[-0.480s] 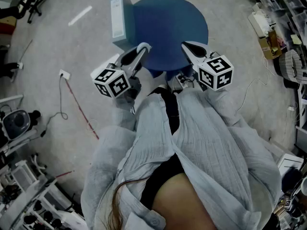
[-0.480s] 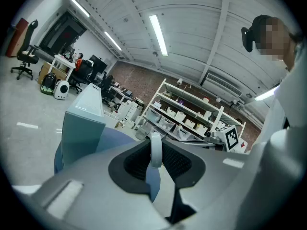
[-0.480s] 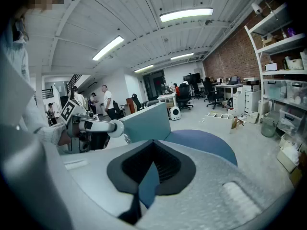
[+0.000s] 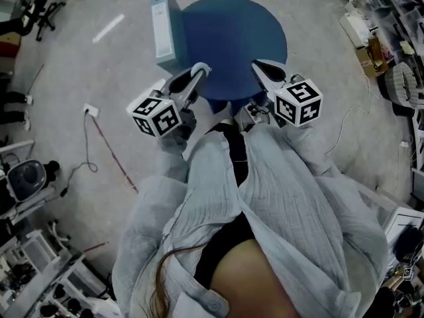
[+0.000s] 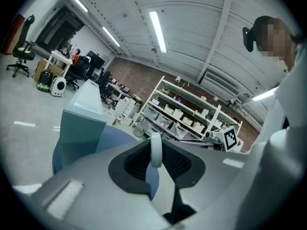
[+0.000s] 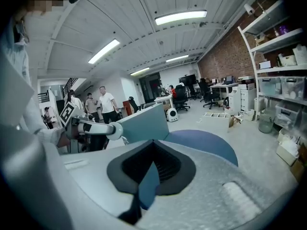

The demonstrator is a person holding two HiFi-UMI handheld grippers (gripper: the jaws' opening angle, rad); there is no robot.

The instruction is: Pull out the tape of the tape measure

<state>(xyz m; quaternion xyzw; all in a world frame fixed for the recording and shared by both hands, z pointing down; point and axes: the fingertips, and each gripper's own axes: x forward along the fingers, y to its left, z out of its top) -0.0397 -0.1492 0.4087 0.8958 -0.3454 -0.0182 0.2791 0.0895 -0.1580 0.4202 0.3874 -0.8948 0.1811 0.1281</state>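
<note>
No tape measure shows in any view. The person holds both grippers at chest height, over the near rim of a round blue table (image 4: 235, 38). My left gripper (image 4: 202, 67) points at the table's left side with its jaws together and nothing between them. In its own view the left gripper (image 5: 154, 162) aims past a grey-blue upright box (image 5: 79, 128). My right gripper (image 4: 257, 63) is shut and empty too. Seen from its own camera, the right gripper (image 6: 152, 169) faces the blue table (image 6: 206, 145), with the left gripper (image 6: 91, 127) off to the left.
The grey-blue box (image 4: 163, 28) stands at the table's left edge. A cable (image 4: 99, 138) runs across the floor on the left. Cluttered shelves (image 4: 391, 38) line the right side, and equipment crowds the lower left. Several people (image 6: 105, 104) stand far off.
</note>
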